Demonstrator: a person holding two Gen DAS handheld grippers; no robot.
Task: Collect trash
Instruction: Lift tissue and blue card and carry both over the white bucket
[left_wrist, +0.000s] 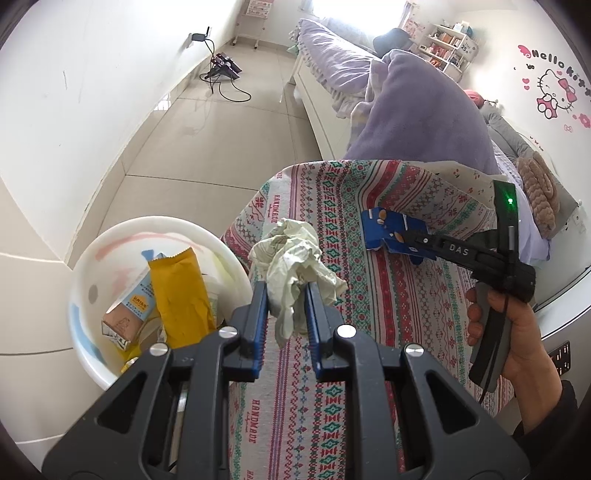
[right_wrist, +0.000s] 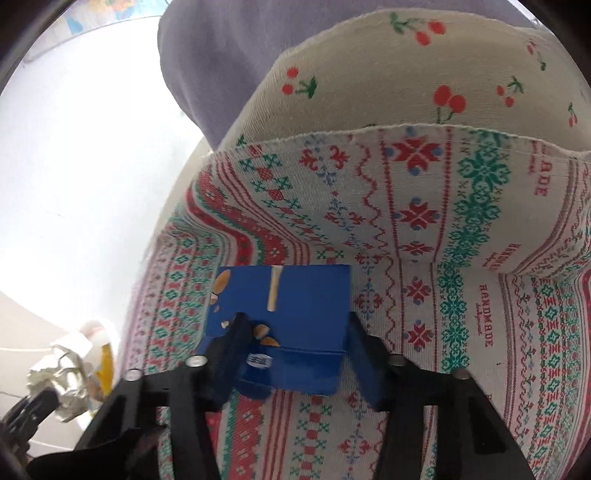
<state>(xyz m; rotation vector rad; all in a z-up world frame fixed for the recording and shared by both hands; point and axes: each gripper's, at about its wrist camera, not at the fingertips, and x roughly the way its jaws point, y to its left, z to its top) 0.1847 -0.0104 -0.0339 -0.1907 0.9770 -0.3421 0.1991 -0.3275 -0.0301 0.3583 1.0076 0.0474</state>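
Clamped between my left gripper (left_wrist: 286, 295) pads, nearest the lens, is a crumpled wad of paper (left_wrist: 295, 258), pinched only by its lower tail while the bulk billows loose above the tips. It hangs over the edge of the patterned cloth (left_wrist: 369, 295), just beside the white bin (left_wrist: 110, 236) that already holds a yellow wrapper (left_wrist: 181, 291) and a small carton (left_wrist: 129, 314). That thin hold could slip, and the wad would fall on the cloth or floor if I swing too fast. My right gripper (right_wrist: 295, 328) straddles a blue carton (right_wrist: 288, 314) lying flat on the cloth; its fingers look snug against both sides, though I can't tell if they truly press. I judge the carton soft and flattened, so it may buckle or twist out, and the fingertips could snag the cloth and drag it along.
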